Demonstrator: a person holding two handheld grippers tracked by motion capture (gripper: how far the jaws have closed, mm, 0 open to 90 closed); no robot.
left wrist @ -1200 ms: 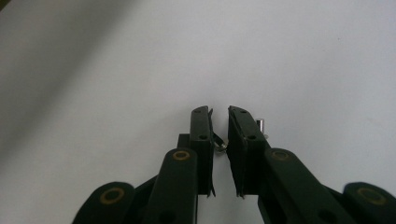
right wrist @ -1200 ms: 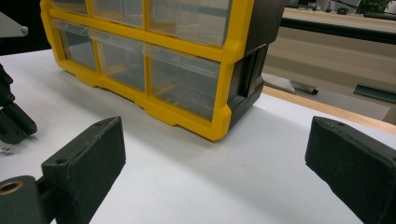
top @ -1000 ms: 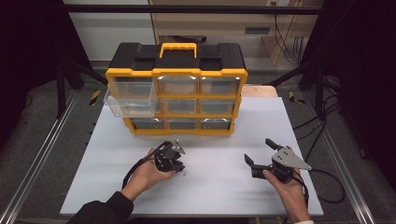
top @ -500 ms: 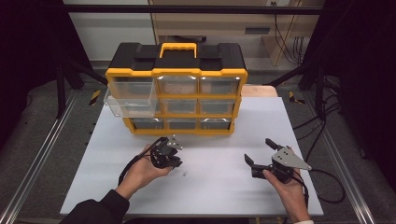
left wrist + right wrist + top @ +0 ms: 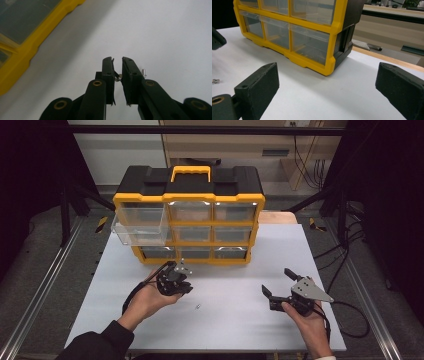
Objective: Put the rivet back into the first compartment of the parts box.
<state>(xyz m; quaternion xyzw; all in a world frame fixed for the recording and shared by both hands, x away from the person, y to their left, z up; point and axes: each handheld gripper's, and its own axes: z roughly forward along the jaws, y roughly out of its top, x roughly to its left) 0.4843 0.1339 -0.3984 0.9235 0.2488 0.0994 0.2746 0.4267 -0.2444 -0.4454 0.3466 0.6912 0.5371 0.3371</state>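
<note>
Your left gripper (image 5: 117, 63) pinches what looks like a small screw (image 5: 119, 77) above the table (image 5: 240, 320) — a thin hold, so tilting may drop it — while your right gripper (image 5: 279, 286) sits spread.

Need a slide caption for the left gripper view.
Left tongs pinch a small screw above the white table; a second screw lies beside them, yellow organizer behind.

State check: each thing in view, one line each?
left gripper: shut on small screw, raised off the table
right gripper: open, holding nothing
second screw: loose on table
organizer: upright
middle-left drawer: pulled out
other drawers: closed
</note>
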